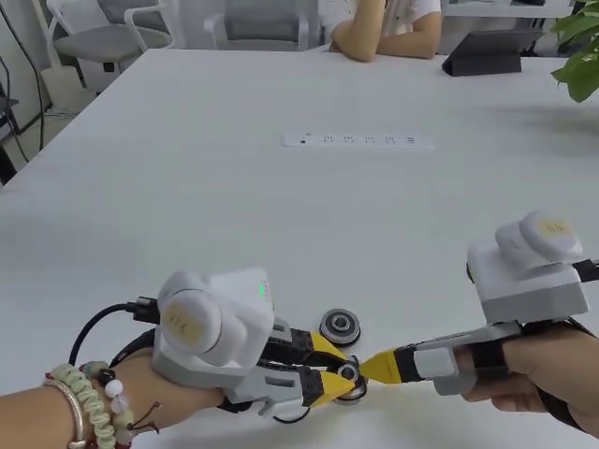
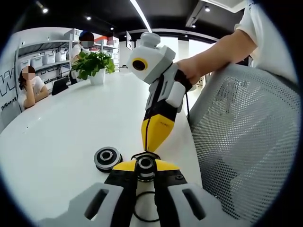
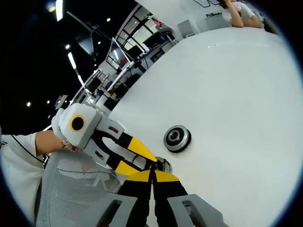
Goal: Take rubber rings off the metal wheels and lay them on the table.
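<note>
— What's on my screen apart from the job?

— Well ahead of the fingers [image 1: 325, 347] I see a white power strip [image 1: 358, 140] lying flat, its long side running across my head view. Far beyond it a seated person [image 1: 384, 28] leans a bent arm on the far edge. A dark tablet [image 1: 482, 58] is propped just to their right, and green plant leaves [image 1: 580, 56] hang in further right.

— And off to the left?

— Grey office chairs [image 1: 103, 33], far ahead and left of the fingers. In my left gripper view a grey mesh chair back [image 2: 236, 142] stands close on the fingers' right, and shelves with bins [image 2: 42, 59] line the far wall.
</note>
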Action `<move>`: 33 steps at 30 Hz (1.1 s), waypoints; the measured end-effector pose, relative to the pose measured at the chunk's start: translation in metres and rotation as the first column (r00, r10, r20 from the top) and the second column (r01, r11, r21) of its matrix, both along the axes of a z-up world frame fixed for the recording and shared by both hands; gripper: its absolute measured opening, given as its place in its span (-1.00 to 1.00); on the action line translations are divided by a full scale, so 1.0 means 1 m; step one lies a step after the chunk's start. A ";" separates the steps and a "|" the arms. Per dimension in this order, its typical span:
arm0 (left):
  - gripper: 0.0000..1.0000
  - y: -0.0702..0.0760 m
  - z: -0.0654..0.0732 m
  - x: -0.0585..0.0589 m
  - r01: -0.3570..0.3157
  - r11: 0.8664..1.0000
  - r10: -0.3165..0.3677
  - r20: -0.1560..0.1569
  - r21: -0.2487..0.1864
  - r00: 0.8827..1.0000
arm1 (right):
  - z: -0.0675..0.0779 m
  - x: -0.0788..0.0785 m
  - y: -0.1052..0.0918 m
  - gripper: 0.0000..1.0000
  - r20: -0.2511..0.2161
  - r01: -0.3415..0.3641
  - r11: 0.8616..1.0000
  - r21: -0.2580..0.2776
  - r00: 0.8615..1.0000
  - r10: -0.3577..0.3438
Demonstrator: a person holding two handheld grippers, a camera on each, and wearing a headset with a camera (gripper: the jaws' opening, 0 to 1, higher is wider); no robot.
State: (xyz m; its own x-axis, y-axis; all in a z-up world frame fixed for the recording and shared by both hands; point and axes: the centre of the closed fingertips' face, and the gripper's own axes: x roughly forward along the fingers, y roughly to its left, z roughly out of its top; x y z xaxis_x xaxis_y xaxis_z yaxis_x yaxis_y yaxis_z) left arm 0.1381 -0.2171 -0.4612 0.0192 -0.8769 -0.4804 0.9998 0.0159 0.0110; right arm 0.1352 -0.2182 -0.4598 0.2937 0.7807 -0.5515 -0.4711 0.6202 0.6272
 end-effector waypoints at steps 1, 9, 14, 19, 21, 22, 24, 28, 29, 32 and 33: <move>-0.85 0.000 0.000 0.000 0.000 1.000 0.000 0.000 -0.001 1.000 | 0.000 0.000 0.001 -1.00 0.000 -0.001 1.000 0.003 1.000 0.001; -0.85 0.000 0.000 0.000 -0.001 1.000 0.001 -0.002 -0.002 1.000 | 0.002 0.000 0.001 -1.00 0.013 -0.007 1.000 0.007 1.000 0.007; -0.85 0.000 0.000 0.000 0.000 1.000 0.000 -0.002 -0.003 1.000 | 0.003 0.001 0.002 -1.00 0.017 -0.009 1.000 0.013 1.000 0.009; -0.85 0.000 0.000 0.000 -0.001 1.000 0.001 -0.003 -0.004 1.000 | 0.017 -0.001 0.012 -1.00 0.036 -0.019 0.996 0.088 0.999 0.016; -0.85 0.000 0.000 0.000 -0.002 1.000 0.002 -0.004 -0.005 1.000 | 0.018 0.000 0.010 -1.00 0.046 -0.018 0.998 0.062 0.999 0.015; -0.85 0.000 0.000 0.000 -0.002 1.000 0.002 -0.005 -0.005 1.000 | 0.015 0.000 0.009 -1.00 0.058 -0.026 0.999 0.036 0.998 0.024; -0.85 0.000 0.000 0.000 -0.003 1.000 0.003 -0.005 -0.006 1.000 | 0.010 0.000 0.008 -1.00 0.036 -0.024 0.999 0.034 0.999 0.022; -0.85 0.000 0.000 0.000 -0.003 1.000 0.003 -0.006 -0.006 1.000 | 0.002 0.003 0.000 -1.00 0.020 -0.004 1.000 0.005 1.000 0.004; -0.85 0.000 0.000 0.000 -0.003 1.000 0.003 -0.005 -0.006 1.000 | 0.002 0.003 0.000 -1.00 0.020 -0.003 1.000 0.005 1.000 0.003; -0.85 0.000 0.000 0.000 -0.004 1.000 0.004 -0.005 -0.009 1.000 | 0.000 0.003 -0.002 -1.00 0.023 0.004 1.000 -0.025 1.000 -0.004; -0.85 0.000 0.000 0.000 -0.004 1.000 0.004 -0.005 -0.010 1.000 | -0.001 0.003 -0.003 -1.00 0.021 0.003 0.999 -0.033 1.000 -0.002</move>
